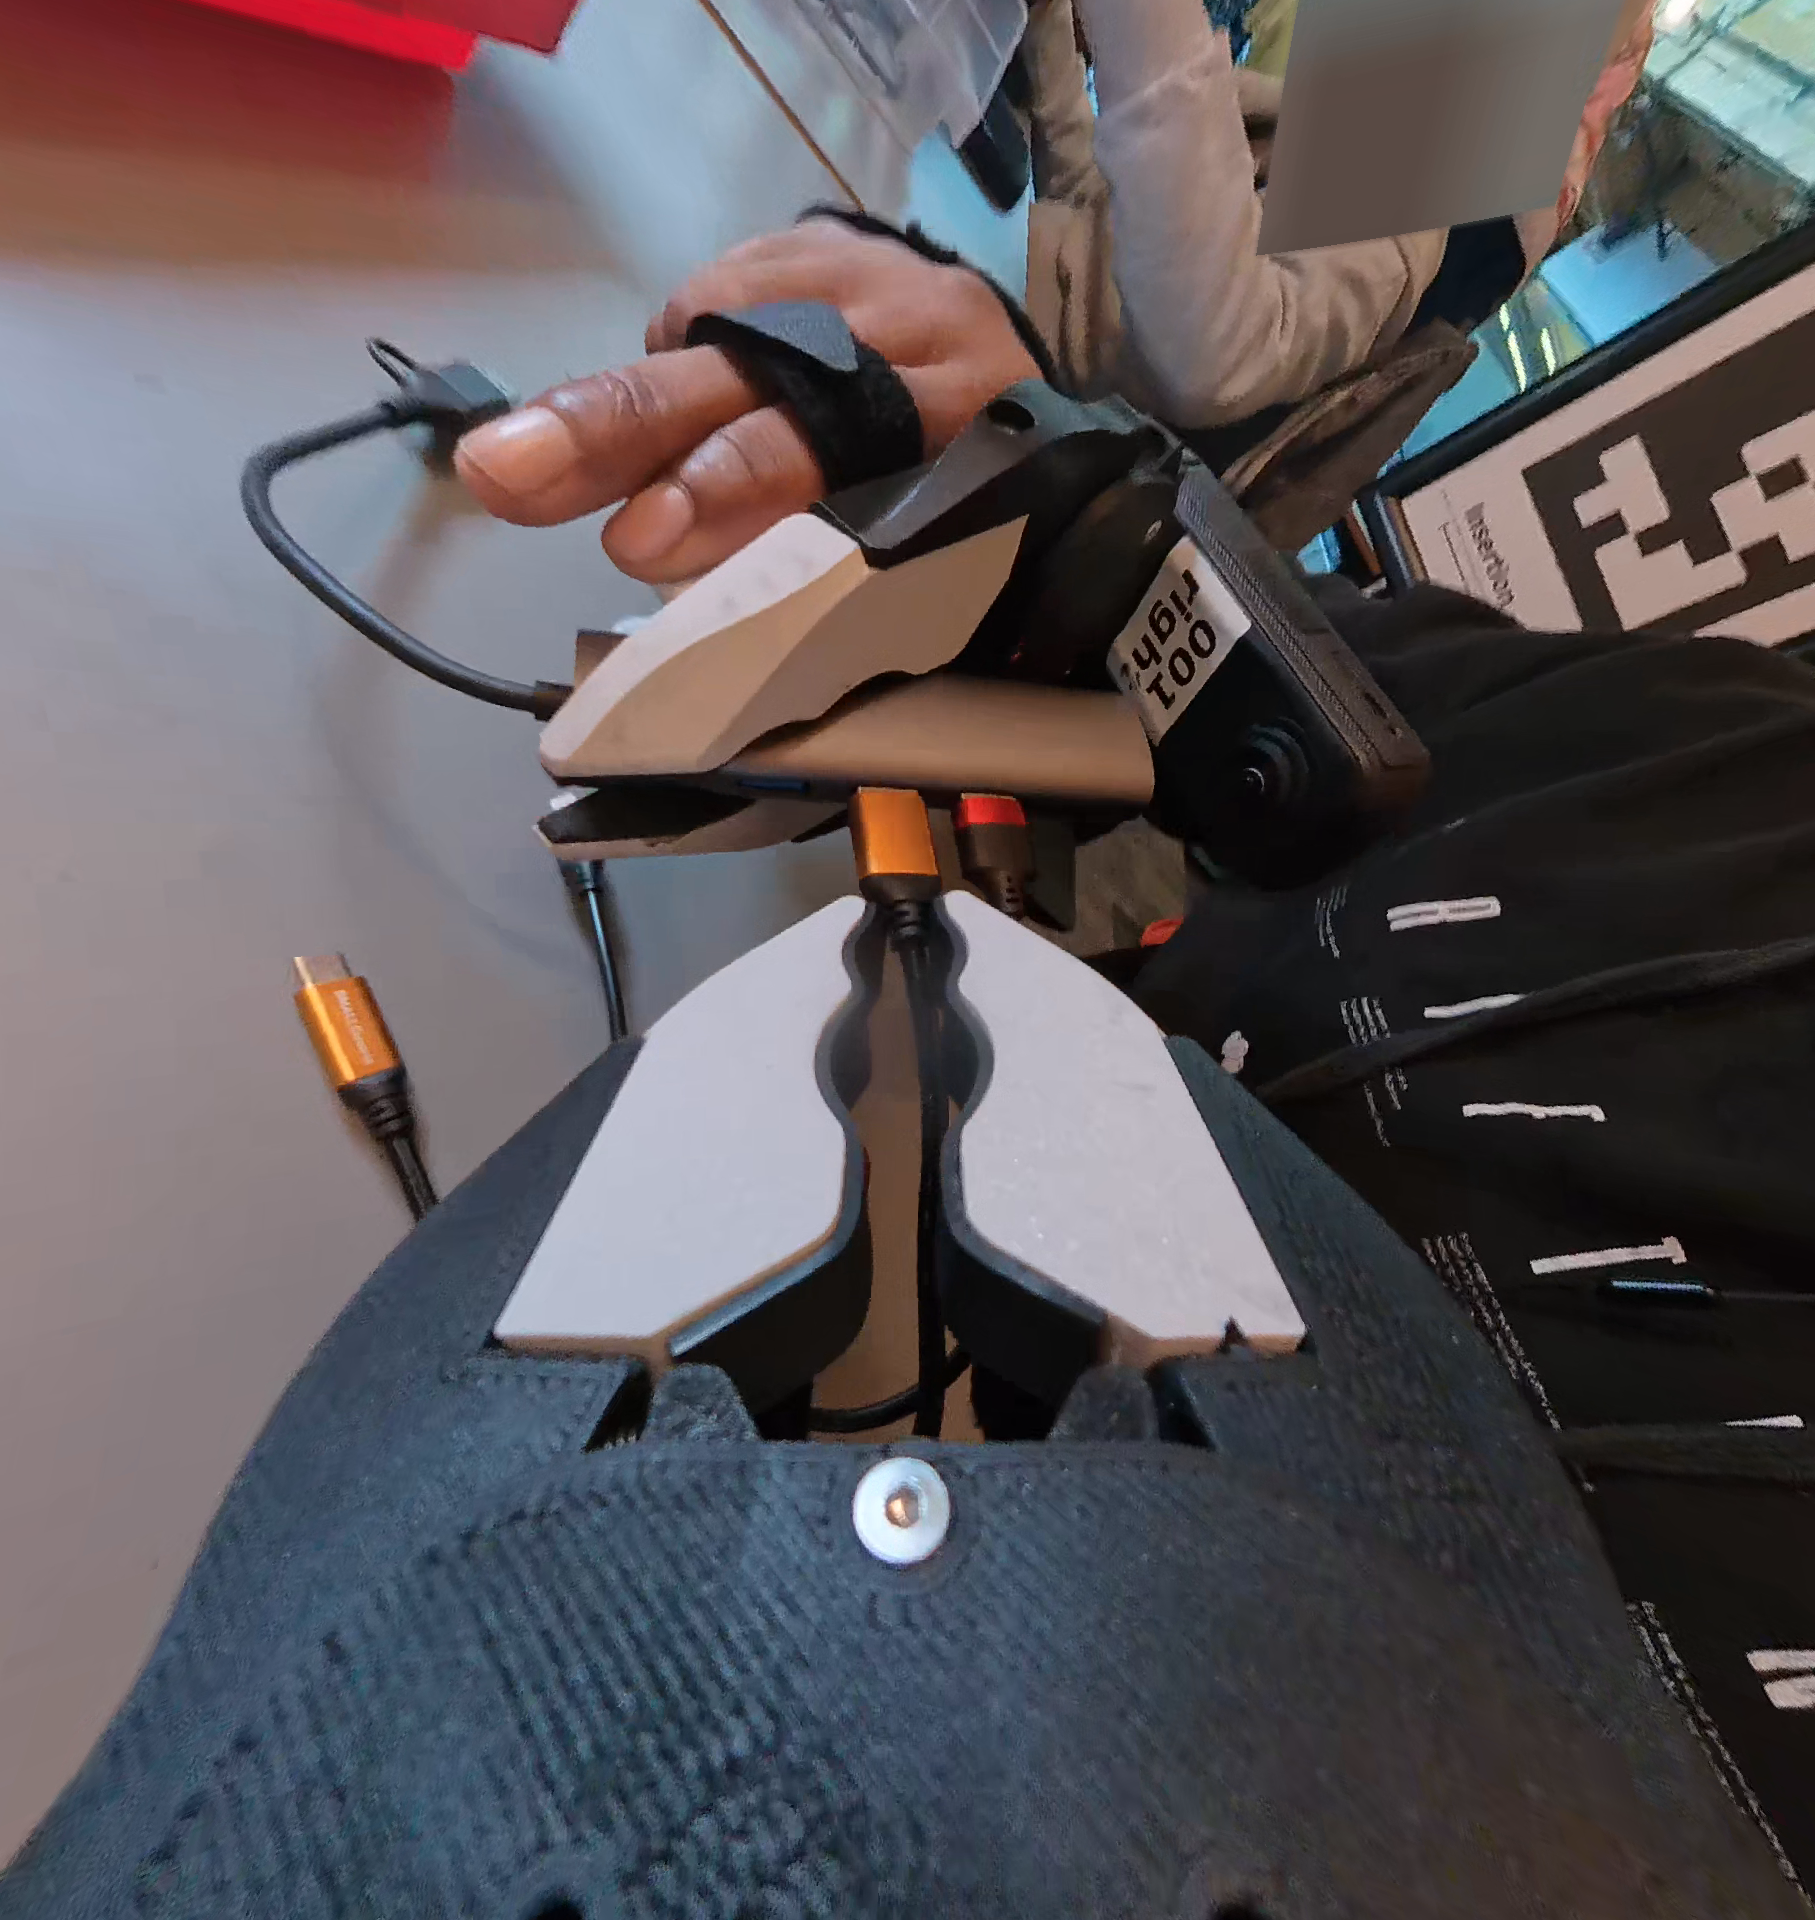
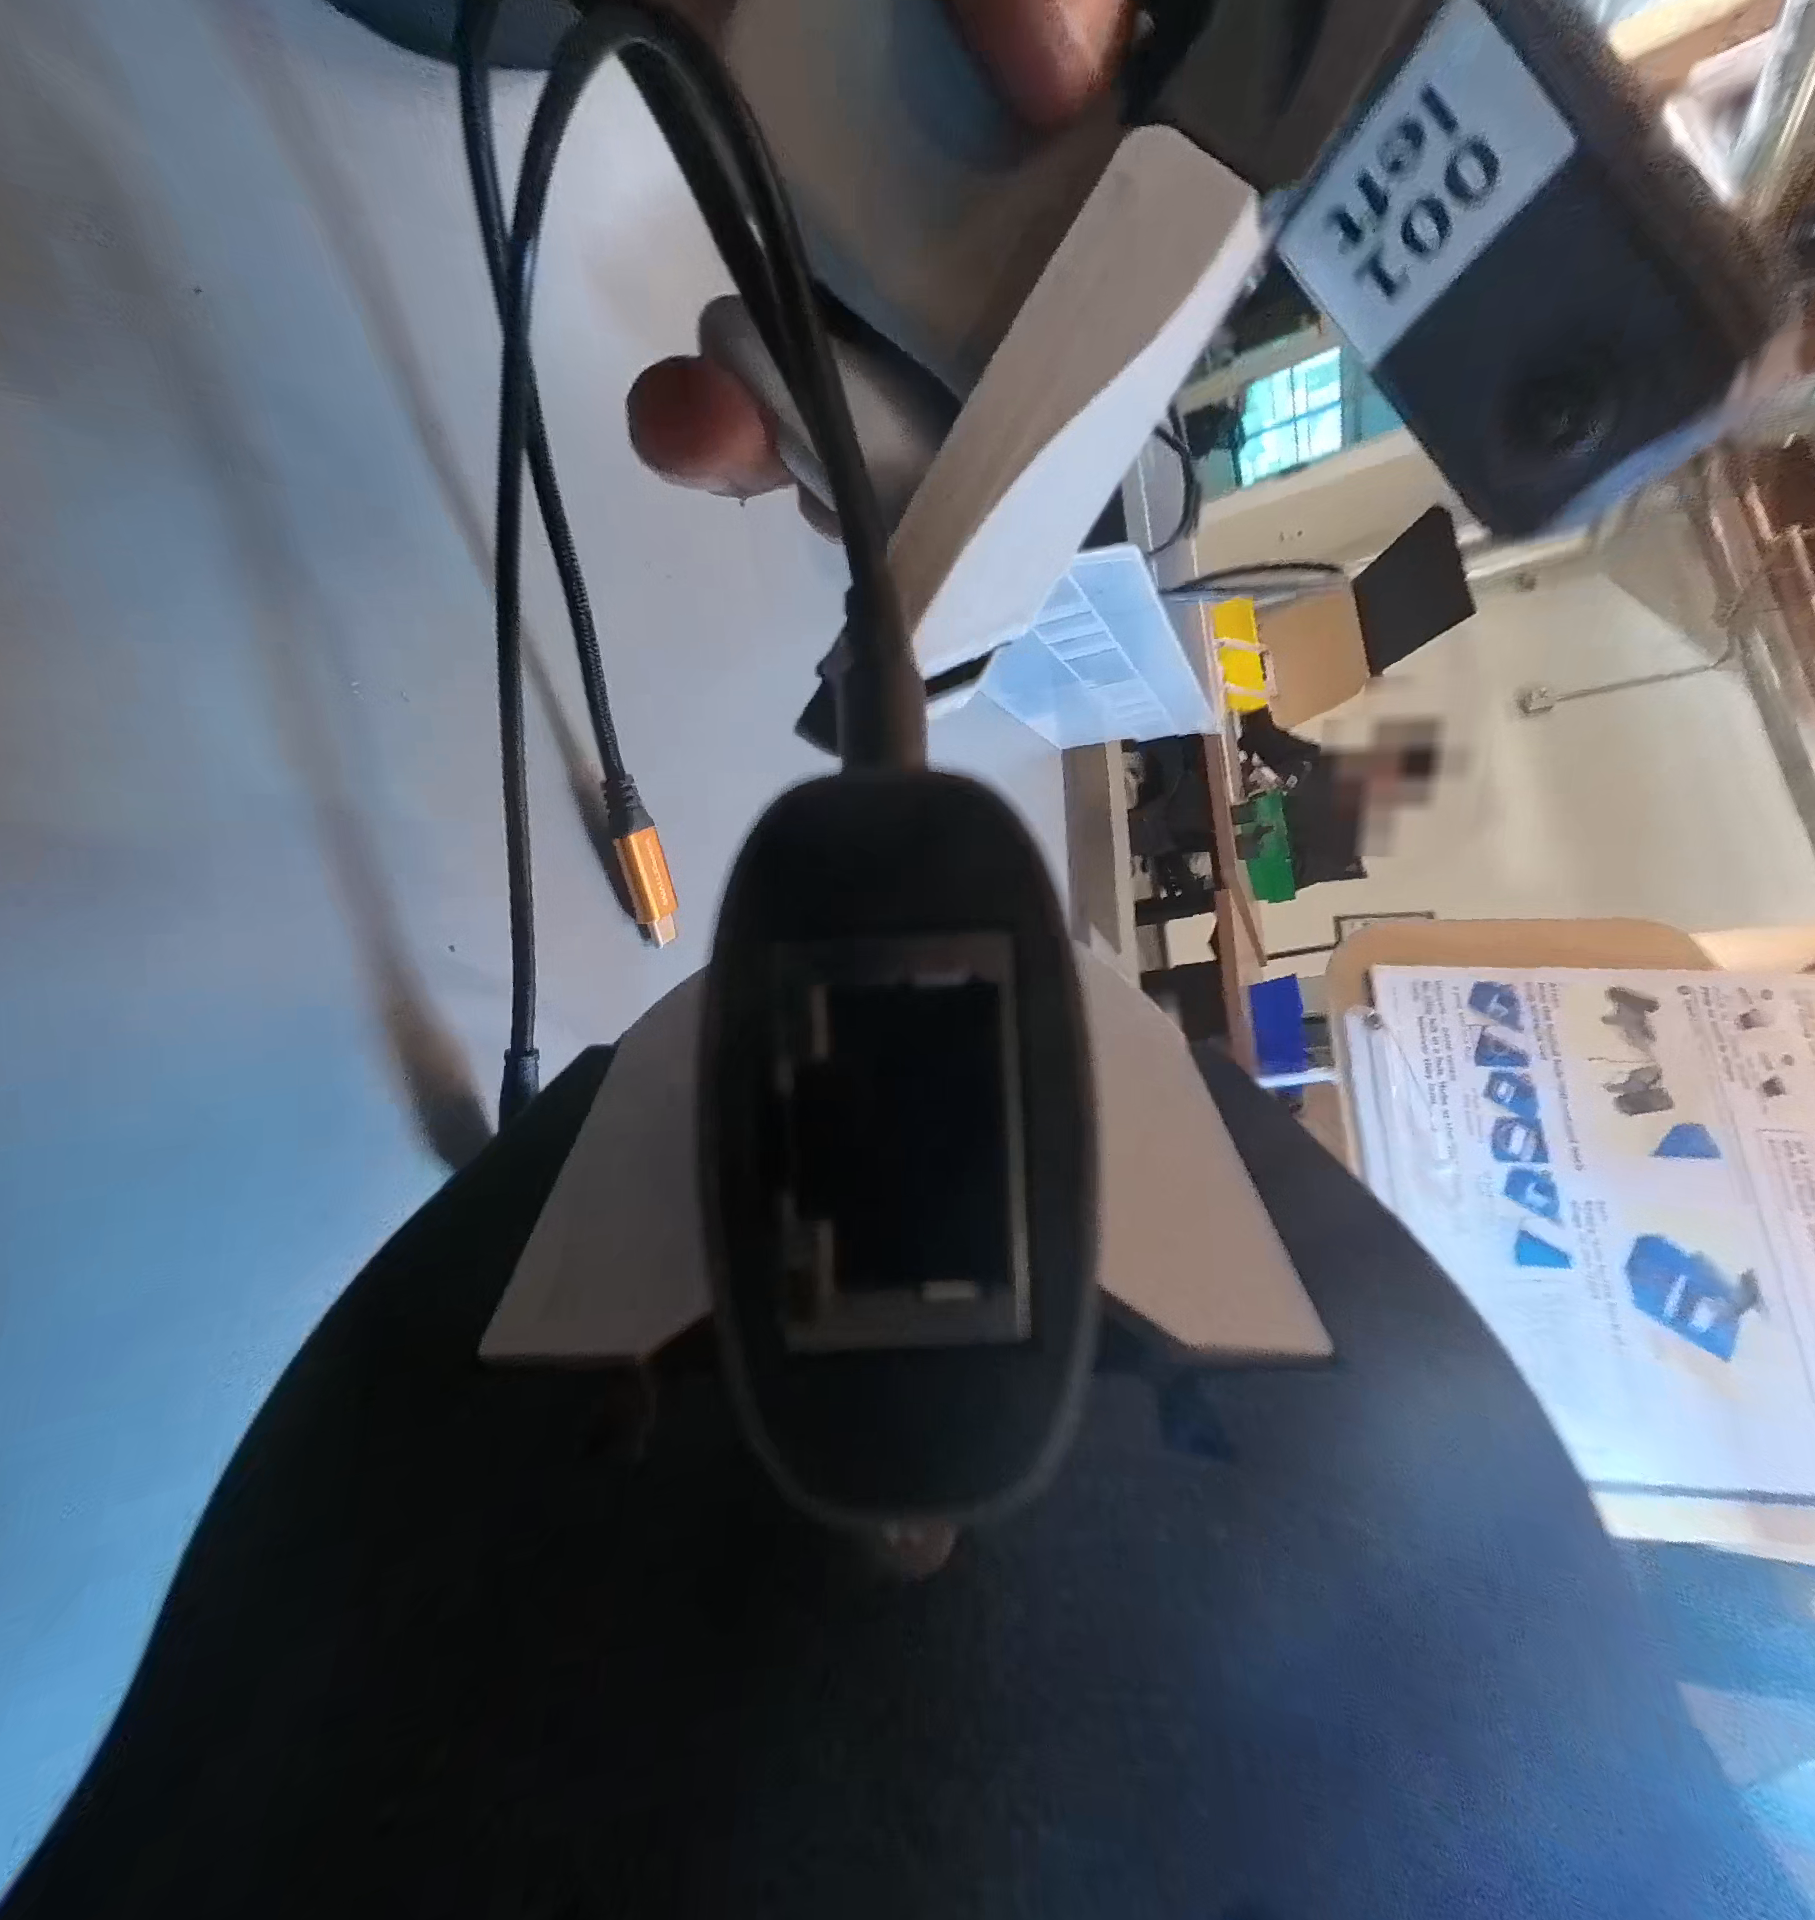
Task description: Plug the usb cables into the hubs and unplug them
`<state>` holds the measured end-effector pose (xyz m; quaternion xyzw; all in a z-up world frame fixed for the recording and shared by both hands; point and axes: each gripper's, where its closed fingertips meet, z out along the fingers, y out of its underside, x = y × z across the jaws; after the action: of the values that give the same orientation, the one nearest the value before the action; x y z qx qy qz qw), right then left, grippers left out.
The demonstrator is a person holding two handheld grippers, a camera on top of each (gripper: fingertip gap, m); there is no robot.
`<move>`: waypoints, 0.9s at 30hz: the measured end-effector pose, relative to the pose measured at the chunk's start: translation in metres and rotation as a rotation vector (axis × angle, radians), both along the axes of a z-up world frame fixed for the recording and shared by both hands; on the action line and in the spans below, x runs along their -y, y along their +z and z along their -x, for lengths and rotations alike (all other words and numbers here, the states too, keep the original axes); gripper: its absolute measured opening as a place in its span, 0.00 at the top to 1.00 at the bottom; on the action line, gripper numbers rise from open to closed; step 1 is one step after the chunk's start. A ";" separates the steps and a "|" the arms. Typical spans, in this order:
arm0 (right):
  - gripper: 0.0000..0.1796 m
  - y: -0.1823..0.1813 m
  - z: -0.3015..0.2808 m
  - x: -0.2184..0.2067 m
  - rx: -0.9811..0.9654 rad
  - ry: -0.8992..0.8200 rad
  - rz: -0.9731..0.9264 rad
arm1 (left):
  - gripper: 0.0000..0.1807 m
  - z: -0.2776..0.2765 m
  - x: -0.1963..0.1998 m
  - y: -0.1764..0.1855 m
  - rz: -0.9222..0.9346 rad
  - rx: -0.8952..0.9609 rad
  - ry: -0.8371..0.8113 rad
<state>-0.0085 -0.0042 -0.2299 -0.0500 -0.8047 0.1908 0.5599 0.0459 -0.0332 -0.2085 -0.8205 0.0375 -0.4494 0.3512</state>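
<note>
Bearing white stickers, both hand-held grippers clamp hardware.

Left claw (image 1: 903, 940): fingers nearly together, pinched on a black cord just behind its orange plug.
Right claw (image 2: 898, 1039): clamped on both sides of a dark hub.
Right hand (image 1: 778, 395): strapped to the claw, fingers stretched forward.

Hub (image 1: 944, 743) between right gripper (image 1: 664, 779) fingers; two plugs (image 1: 890, 836) in hub edge; loose plug (image 1: 347, 1029) left on table (image 1: 155, 727).
</note>
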 end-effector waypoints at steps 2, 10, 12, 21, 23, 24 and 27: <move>0.88 0.005 0.004 -0.006 0.004 -0.029 0.037 | 0.96 0.008 -0.004 0.004 -0.026 0.021 0.031; 0.67 0.047 -0.009 -0.022 -0.025 -0.062 0.147 | 0.96 0.059 -0.020 0.005 -0.072 0.120 0.234; 0.71 0.043 -0.006 -0.021 0.015 -0.082 0.098 | 0.96 0.058 -0.022 0.006 -0.074 0.136 0.231; 0.90 0.111 -0.017 -0.043 0.061 -0.027 0.066 | 0.80 0.102 -0.007 0.069 -0.391 0.010 0.345; 0.90 0.146 -0.019 -0.063 0.040 -0.047 0.092 | 0.81 0.123 -0.001 0.078 -0.461 -0.057 0.432; 0.90 0.165 -0.020 -0.075 0.029 -0.065 0.109 | 0.82 0.131 0.002 0.080 -0.488 -0.062 0.466; 0.90 0.219 -0.018 -0.122 -0.018 -0.159 0.152 | 0.83 0.147 0.006 0.072 -0.493 -0.014 0.530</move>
<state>0.0098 0.1178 -0.0109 -0.1543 -0.7764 0.2068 0.5751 -0.1009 -0.0395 -0.1361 -0.6956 -0.0670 -0.3145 0.6425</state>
